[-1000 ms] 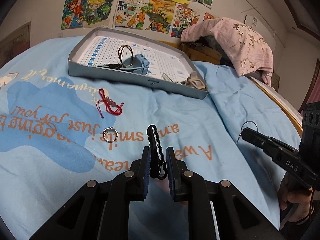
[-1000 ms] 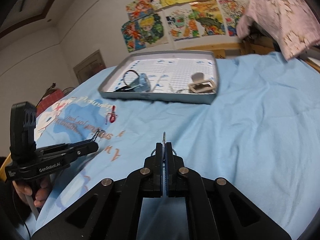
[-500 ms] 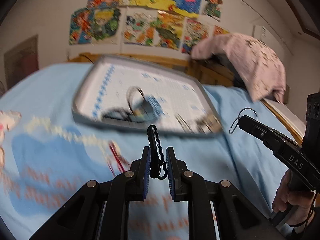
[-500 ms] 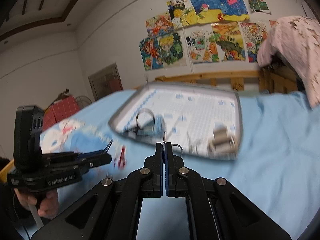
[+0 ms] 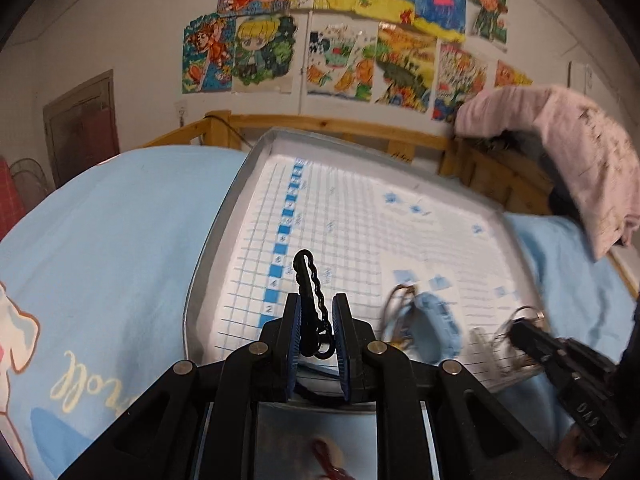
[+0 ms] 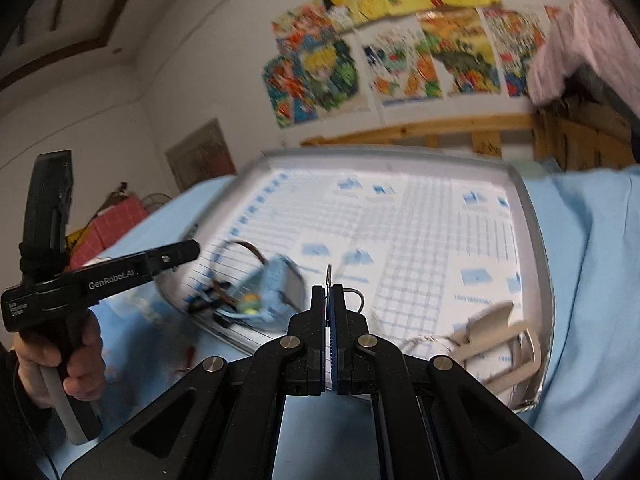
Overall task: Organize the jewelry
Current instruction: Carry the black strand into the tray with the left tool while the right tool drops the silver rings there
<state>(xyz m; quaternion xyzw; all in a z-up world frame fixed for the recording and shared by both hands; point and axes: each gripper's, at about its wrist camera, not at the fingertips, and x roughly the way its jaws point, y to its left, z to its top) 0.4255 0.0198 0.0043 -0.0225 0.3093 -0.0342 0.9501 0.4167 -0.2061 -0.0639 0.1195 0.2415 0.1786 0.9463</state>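
Observation:
My left gripper (image 5: 316, 312) is shut on a black chain bracelet (image 5: 310, 292) and holds it over the near left part of the grey tray (image 5: 208, 248). My right gripper (image 6: 329, 296) is shut on a thin silver hoop (image 6: 352, 294), held above the tray's (image 6: 536, 240) near edge; it also shows at the right of the left wrist view (image 5: 520, 330). Inside the tray lie a blue pouch with a brown band (image 6: 272, 284) and a beige clip (image 6: 492, 332). The tray floor is a white sheet with a blue grid.
The tray sits on a light blue bed sheet (image 5: 112, 240) with printed lettering. A red cord bracelet (image 5: 328, 460) lies on the sheet below my left gripper. A wooden headboard (image 5: 340, 128), a pink cloth (image 5: 560, 152) and wall drawings stand behind.
Both grippers have lifted off the sheet and moved forward to the tray, each carrying its piece. The tray now fills both views.

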